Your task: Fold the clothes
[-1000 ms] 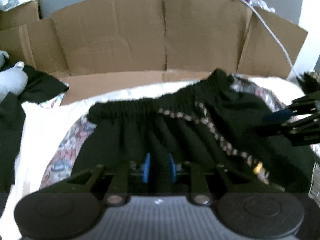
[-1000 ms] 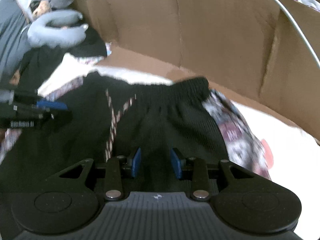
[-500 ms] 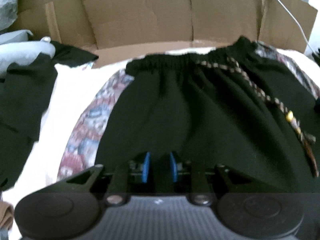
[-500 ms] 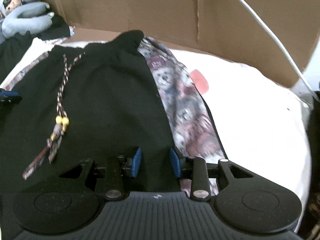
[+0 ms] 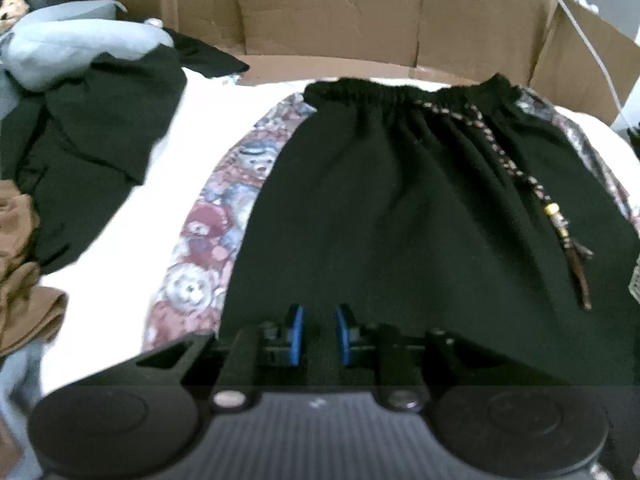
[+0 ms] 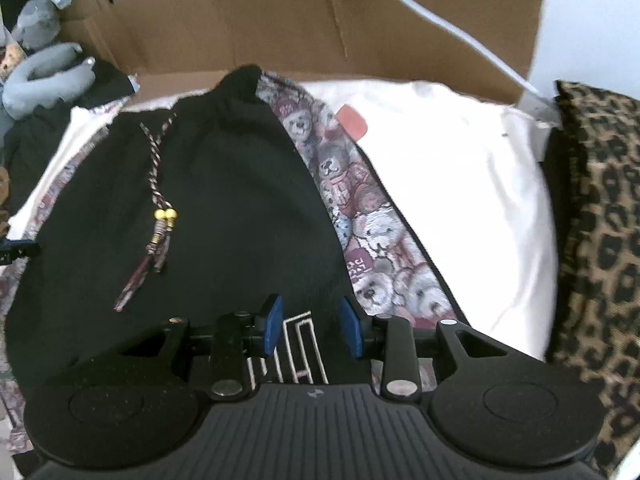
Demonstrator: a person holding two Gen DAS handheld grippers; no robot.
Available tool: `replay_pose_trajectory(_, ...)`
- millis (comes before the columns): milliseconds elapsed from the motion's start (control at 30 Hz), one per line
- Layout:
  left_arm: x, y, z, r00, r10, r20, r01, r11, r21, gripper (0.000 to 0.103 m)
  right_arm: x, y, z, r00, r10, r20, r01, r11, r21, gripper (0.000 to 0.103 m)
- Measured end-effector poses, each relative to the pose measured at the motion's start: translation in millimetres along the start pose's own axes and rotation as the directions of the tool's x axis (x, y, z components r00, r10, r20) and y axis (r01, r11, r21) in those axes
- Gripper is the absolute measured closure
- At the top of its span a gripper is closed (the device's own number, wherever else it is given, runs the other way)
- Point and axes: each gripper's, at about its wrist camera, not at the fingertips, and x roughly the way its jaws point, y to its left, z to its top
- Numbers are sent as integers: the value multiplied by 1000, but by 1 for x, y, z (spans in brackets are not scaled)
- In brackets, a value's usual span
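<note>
here, far left in the left wrist view, a crumpled brown cloth (image 5: 20, 272) lies beside a heap of black garments (image 5: 92, 136) with a grey-blue soft thing (image 5: 72, 46) on top. next comes bare white sheet (image 5: 136, 236), then the black shorts (image 5: 420, 216), spread flat on it with the elastic waistband toward the cardboard wall (image 5: 340, 12). teddy-bear print panels (image 5: 212, 240) run down both sides, and a braided drawstring (image 5: 516, 172) with yellow beads lies across the front. the left gripper (image 5: 319, 334) hangs over the near edge of the shorts; its blue pads are closing, black cloth showing between them, though whether they pinch it i cannot tell. the right gripper (image 6: 314, 326) has its pads apart above a white outlined print on the shorts, not visibly gripping. right of that, a red tag (image 6: 352, 120) sits on the sheet, and a leopard-print cloth (image 6: 596, 240) lies at the far right.
</note>
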Motion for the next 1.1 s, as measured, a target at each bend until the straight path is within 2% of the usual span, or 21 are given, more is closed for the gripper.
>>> replay_pose_trajectory(200,-46,5,2,1000,6,28,-5,1000,-19,82,-46,8,-5,999,-2,36,1,1000,19,62)
replay_pose_trajectory(333,-75,7,5,999,-4,52,5,1000,-28,79,-78,14,-6,998,-10,68,8,1000,25,55)
replay_pose_trajectory(467,-100,7,3,998,5,66,-4,1000,-8,48,-107,17,-5,995,-5,100,-1,998,61,49)
replay_pose_trajectory(533,-109,10,1,998,4,68,-3,1000,-20,42,-120,18,-5,994,-1,106,-7,997,74,47)
replay_pose_trajectory(633,-121,14,-2,998,-13,54,15,998,-53,38,-138,26,-6,995,-12,100,8,999,39,35)
replay_pose_trajectory(700,-129,14,-5,999,-28,44,30,998,-46,20,-149,31,-7,996,-7,88,6,1000,11,25)
replay_pose_trajectory(767,-136,12,-9,998,-55,27,56,998,-27,18,-159,36,-6,997,-2,79,3,1000,-10,10)
replay_pose_trajectory(833,-143,11,-11,996,-86,5,86,996,-26,18,-172,43,-4,996,-19,91,23,999,-42,5)
replay_pose_trajectory(1000,-172,2,-13,995,-100,0,99,994,38,16,-203,58,5,995,-38,90,44,997,-58,2)
replay_pose_trajectory(1100,-191,-2,-11,995,-104,7,103,992,71,15,-224,66,15,997,-45,59,50,995,-86,2)
